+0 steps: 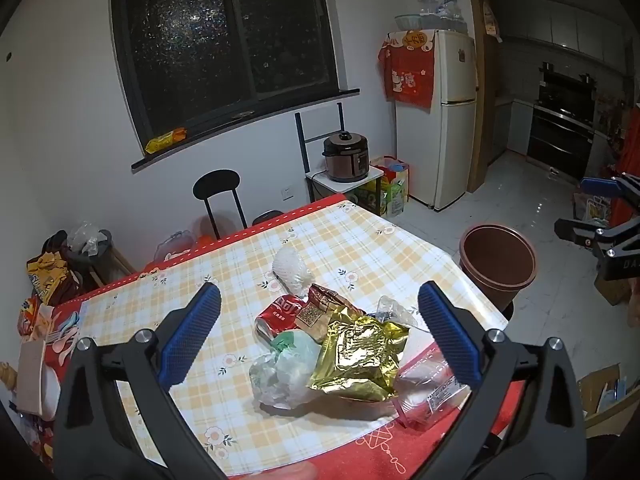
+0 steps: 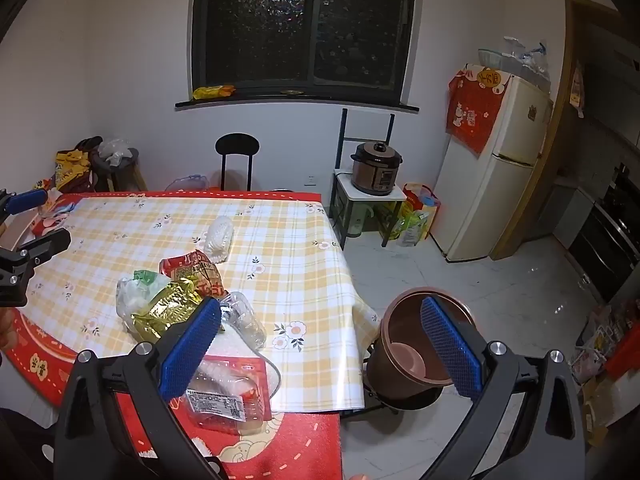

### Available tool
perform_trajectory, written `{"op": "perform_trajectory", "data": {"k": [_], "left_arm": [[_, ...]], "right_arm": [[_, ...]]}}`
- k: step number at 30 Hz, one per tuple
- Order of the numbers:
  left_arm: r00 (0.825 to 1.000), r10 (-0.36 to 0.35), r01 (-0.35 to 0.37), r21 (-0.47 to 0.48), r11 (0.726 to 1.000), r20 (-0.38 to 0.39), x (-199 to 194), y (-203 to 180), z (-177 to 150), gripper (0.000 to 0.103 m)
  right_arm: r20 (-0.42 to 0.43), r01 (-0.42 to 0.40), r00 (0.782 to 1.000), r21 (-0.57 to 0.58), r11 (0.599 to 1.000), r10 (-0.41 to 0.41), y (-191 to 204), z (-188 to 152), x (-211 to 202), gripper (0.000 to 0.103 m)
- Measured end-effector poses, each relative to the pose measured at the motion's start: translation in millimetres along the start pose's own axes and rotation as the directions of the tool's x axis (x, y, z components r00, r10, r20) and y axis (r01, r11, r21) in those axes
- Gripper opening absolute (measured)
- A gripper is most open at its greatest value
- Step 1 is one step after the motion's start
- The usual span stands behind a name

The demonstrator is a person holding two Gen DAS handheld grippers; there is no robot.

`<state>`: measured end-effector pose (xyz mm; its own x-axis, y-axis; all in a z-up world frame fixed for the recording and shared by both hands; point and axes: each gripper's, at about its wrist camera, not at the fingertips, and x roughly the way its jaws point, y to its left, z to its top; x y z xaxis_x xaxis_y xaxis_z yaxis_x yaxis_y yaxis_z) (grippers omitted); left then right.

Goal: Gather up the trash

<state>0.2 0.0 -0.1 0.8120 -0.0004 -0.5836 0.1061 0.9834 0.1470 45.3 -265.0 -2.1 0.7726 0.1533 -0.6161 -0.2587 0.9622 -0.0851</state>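
Observation:
A pile of trash lies on the checked tablecloth (image 1: 224,268): a gold foil bag (image 1: 360,356), a red can (image 1: 280,314), a crumpled plastic bag (image 1: 280,372), a brown wrapper (image 1: 320,308), a white foam net (image 1: 290,270), a clear plastic box (image 1: 428,392) and a clear bottle (image 2: 244,318). My left gripper (image 1: 320,332) is open and empty above the pile. My right gripper (image 2: 320,344) is open and empty over the table's right edge, between the clear box (image 2: 228,392) and the brown bin (image 2: 416,348). The bin (image 1: 498,264) stands beside the table.
A black chair (image 1: 218,196) stands behind the table. A rice cooker (image 1: 346,158) sits on a small stand next to a white fridge (image 1: 452,120). Snack bags on a stool (image 1: 60,272) are at the left. White tiled floor (image 2: 500,280) lies right of the table.

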Motion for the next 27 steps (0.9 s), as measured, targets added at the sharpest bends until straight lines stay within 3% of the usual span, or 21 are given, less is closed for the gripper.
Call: {"op": "perform_trajectory", "data": {"k": [27], "left_arm": [[1.0,0.004,-0.004,-0.008,1.0,0.004,0,-4,8,0.097]], "right_arm": [[-0.009,0.001,1.0,0.0,1.0,-0.001,3,7,2,0.099]]}}
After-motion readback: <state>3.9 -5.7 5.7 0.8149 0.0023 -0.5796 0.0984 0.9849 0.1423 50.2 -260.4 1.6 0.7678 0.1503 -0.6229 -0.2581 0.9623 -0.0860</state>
